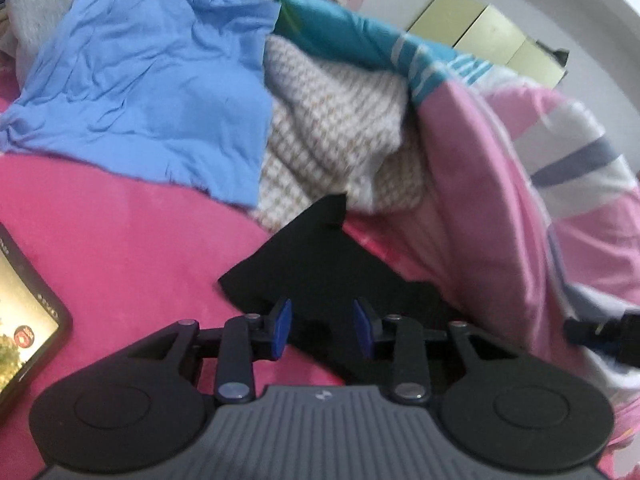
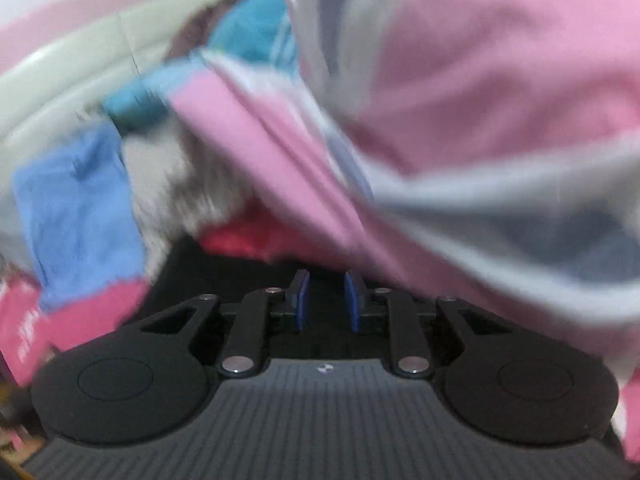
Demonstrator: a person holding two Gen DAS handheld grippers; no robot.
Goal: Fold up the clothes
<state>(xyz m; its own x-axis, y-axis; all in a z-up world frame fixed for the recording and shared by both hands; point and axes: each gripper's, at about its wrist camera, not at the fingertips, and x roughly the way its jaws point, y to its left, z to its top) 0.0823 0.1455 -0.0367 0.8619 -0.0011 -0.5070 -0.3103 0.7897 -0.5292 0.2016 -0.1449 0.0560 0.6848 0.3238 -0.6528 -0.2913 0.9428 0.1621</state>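
Hot pink bedding (image 1: 120, 216) fills the near ground, the largest surface, and the laundry lies heaped on it. On the right, a pink quilt (image 1: 492, 184) with white and grey bands rises in a big fold; in the right wrist view it looms just above and beyond the right gripper (image 2: 325, 300), blurred. Far left lies a crumpled blue garment (image 1: 152, 80), spread fairly flat, its right edge overlapping a cream knit sweater (image 1: 336, 128) bunched in the middle. Behind that, a teal striped cloth (image 1: 360, 36) drapes across the far edge of the pile. Nearer, a black garment (image 1: 320, 252) lies on the bedding, one pointed corner reaching toward the sweater, its near part running beneath the left gripper (image 1: 322, 330). A phone (image 1: 28, 320) with a lit screen sits at the near left edge.

Both claws stand parted, blue pads apart with nothing between them; the right one's gap is narrower.

Judging by this, the step in hand is picking the next piece to fold, most likely the black garment, since both grippers hover over dark cloth. The next move probably calls for lowering a claw onto an edge or corner, pinching one layer only, then drawing it clear of the quilt and sweater so it can be spread flat.
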